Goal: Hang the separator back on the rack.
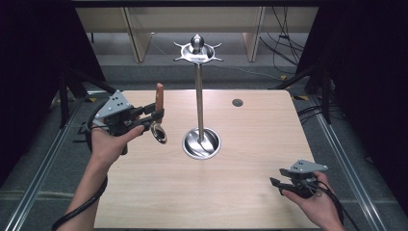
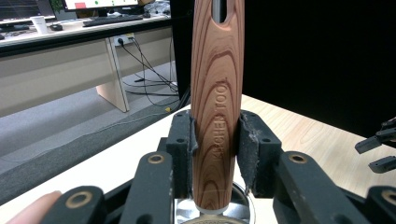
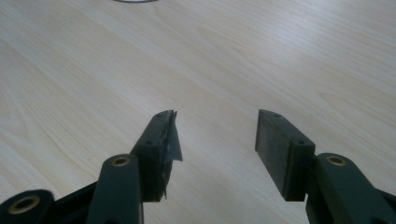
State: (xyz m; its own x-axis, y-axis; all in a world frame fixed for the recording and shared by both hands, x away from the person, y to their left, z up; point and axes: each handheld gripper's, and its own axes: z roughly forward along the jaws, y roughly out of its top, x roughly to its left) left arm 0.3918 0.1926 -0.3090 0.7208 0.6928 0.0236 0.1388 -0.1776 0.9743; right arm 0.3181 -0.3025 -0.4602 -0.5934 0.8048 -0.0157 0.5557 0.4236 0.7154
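While my left tongs (image 2: 215, 154) clamp the wooden-handled utensil (image 2: 216, 93) upright, handle rising above the pads, right tongs (image 3: 215, 140) gaping over bare worktop (image 3: 233, 56).

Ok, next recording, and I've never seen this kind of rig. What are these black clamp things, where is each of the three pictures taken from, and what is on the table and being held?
No robot here: a person holds a hand-operated two-jaw clamp in each hand. The high view looks down on the wooden table from above the person's side. Each of the other two pictures comes from a camera riding on one gripper, looking along its jaws.

The left gripper is clamped on the wood-grain handle of a kitchen utensil, held upright with its metal head hanging below. The right gripper rests low near the table's right front, jaws open, nothing between them.

In the middle stands a metal utensil rack: round base, tall pole, hooks on top.
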